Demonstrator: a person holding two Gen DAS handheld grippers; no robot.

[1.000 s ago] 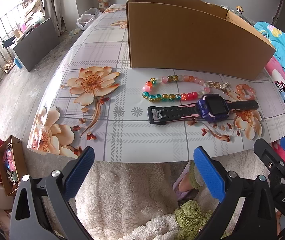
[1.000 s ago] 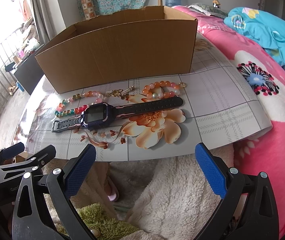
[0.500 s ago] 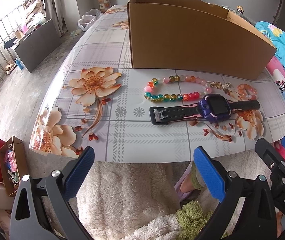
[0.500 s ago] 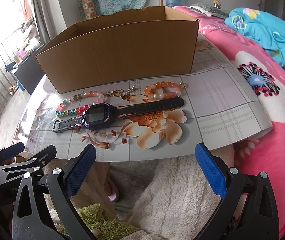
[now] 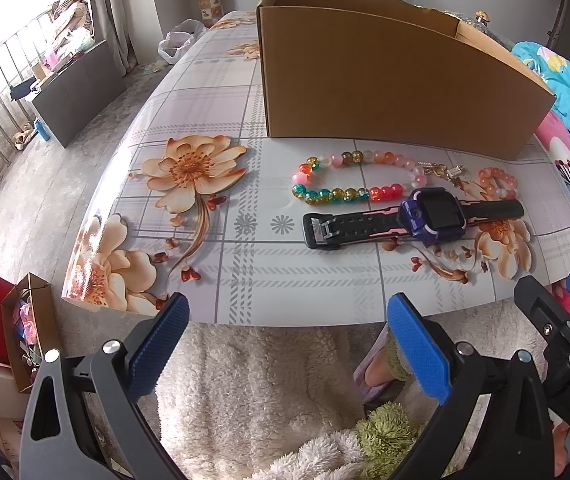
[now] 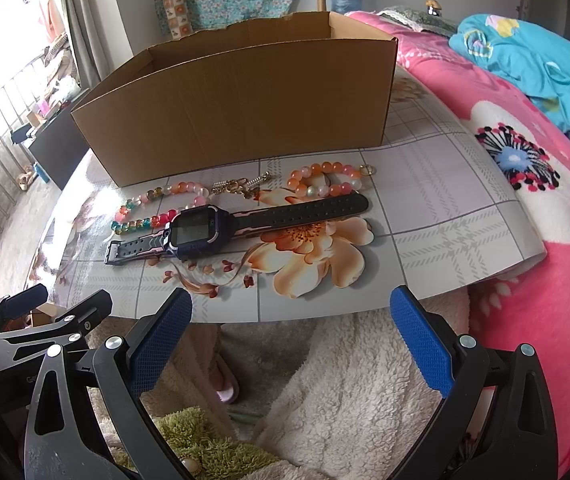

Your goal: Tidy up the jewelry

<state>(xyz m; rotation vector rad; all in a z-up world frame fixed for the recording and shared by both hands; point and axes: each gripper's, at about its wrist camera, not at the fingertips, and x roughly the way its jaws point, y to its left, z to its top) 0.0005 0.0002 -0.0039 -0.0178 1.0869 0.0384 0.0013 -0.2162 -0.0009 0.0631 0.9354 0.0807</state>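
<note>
Plain brown corrugated cardboard box [image 5: 389, 80], open-topped, stands on glossy floral-print table covering [image 5: 221, 264]. Just in front of it: multicoloured glass-bead strand [image 5: 345, 176], small orange-pink bead bracelet [image 6: 321, 180], purple smartwatch with ridged black rubber strap [image 6: 205, 228]. Left gripper [image 5: 285, 344] and right gripper [image 6: 289, 340]: jaws wide apart, empty, at near table edge. Versus 1.0 s ago: items unmoved; both views slightly closer.

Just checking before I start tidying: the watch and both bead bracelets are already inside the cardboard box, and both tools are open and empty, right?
Not quite. The right wrist view shows the watch and both bead bracelets lying on the table in front of the cardboard box, not inside it. The left tool and right tool are open and empty.
</note>
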